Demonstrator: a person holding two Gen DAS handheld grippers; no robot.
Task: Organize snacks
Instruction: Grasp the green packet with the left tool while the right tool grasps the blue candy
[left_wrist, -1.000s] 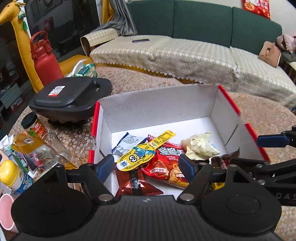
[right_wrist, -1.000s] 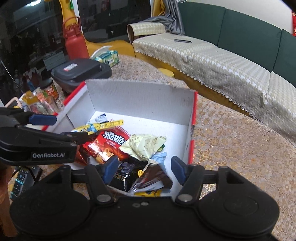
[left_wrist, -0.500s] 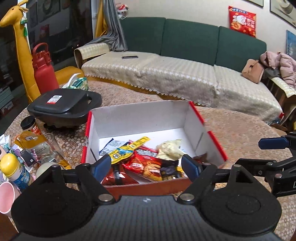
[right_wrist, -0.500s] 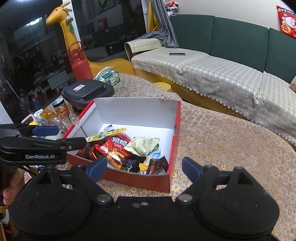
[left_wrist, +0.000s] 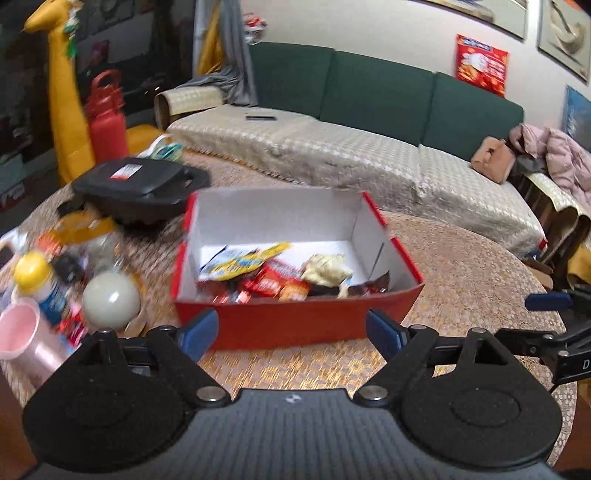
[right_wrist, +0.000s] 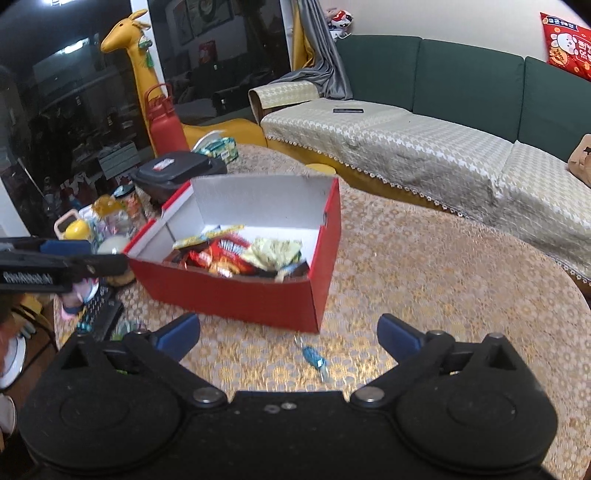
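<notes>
Now both claws (left_wrist: 291, 330) (right_wrist: 289, 332) pulled back from box (left_wrist: 295, 326).

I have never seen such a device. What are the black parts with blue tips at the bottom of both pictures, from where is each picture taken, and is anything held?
They are two hand-held grippers; a person carries one in each hand. Each has a camera looking forward along its two blue-tipped fingers. One picture comes from the left gripper, the other from the right gripper. Both are open and hold nothing. On the round table stands a red box with snack packets inside. One small blue wrapped candy lies on the table outside the box, just in front of the right gripper. Left of the box are bottles, a pink cup and a black appliance.
</notes>
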